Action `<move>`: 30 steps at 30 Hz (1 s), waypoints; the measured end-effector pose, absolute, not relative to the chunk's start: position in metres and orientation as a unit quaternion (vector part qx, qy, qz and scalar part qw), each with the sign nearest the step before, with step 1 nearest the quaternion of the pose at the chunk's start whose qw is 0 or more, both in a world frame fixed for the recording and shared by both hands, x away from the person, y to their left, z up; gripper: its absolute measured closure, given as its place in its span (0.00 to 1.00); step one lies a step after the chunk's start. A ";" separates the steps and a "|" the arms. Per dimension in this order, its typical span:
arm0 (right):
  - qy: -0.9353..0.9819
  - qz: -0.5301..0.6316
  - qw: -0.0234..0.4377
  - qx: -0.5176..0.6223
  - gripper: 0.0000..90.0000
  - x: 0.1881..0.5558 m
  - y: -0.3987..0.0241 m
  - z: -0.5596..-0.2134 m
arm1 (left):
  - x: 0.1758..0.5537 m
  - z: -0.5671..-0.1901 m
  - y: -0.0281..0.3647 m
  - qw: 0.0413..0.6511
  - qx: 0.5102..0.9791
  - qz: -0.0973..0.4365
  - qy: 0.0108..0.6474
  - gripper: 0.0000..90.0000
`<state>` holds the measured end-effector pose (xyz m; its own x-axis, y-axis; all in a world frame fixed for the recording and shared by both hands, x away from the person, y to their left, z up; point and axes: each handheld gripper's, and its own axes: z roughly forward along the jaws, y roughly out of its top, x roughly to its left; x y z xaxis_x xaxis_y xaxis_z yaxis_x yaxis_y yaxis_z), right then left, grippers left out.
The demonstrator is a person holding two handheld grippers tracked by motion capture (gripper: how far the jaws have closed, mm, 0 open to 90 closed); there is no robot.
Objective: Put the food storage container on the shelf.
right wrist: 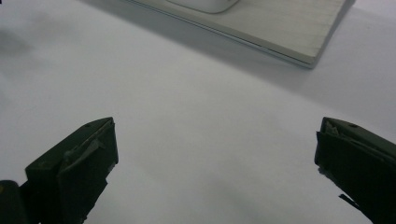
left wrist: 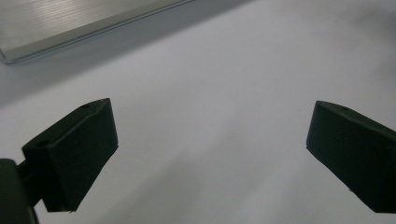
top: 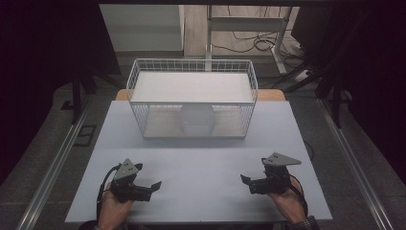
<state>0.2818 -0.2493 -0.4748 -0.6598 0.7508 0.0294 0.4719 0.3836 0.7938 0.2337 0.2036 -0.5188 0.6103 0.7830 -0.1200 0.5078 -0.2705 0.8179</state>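
**2 open grippers waiting, white object sitting in the basket**

Both grippers are resting low near the front edge of the tabletop (top: 201, 143), each held in a hand. The left gripper (top: 152, 186) is sitting toward the front-left corner, jaws spread wide and holding nothing; the right gripper (top: 245, 181) is mirroring it toward the front-right corner, jaws equally wide and empty. Their tips are pointing inward, toward each other.

The thing nearest them is a rounded white object (top: 197, 120), lying inside the wire basket (top: 139, 81) at the back edge, under the basket's white shelf (top: 191, 87). It is sitting on the basket's pale base board (right wrist: 280, 32), close to the middle of the basket's front side. From either gripper it is lying forward and inward, and neither hand is looking clearly nearer.

The basket's long axis is running left to right along the back edge. The object is looking roughly round, so no clear long axis or pointing direction is showing.
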 end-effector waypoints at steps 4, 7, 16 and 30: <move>0.810 0.408 0.179 0.380 0.00 0.276 -0.258 -0.477 | 0.231 -0.519 0.208 0.438 0.780 0.162 0.417 0.02; 0.809 0.405 0.182 0.384 0.00 0.271 -0.263 -0.480 | 0.228 -0.519 0.211 0.437 0.778 0.163 0.421 0.02; 0.811 0.390 0.180 0.396 0.00 0.261 -0.274 -0.491 | 0.220 -0.522 0.218 0.429 0.776 0.163 0.432 0.01; 0.813 0.367 0.173 0.418 0.00 0.255 -0.283 -0.503 | 0.213 -0.531 0.226 0.402 0.780 0.142 0.458 0.00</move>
<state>0.2550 -0.2827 -0.5032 -0.5906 0.8065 0.0262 0.5526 0.3806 0.7415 0.2131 0.2257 -0.5309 0.5408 0.8285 -0.1454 0.6000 -0.2588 0.7569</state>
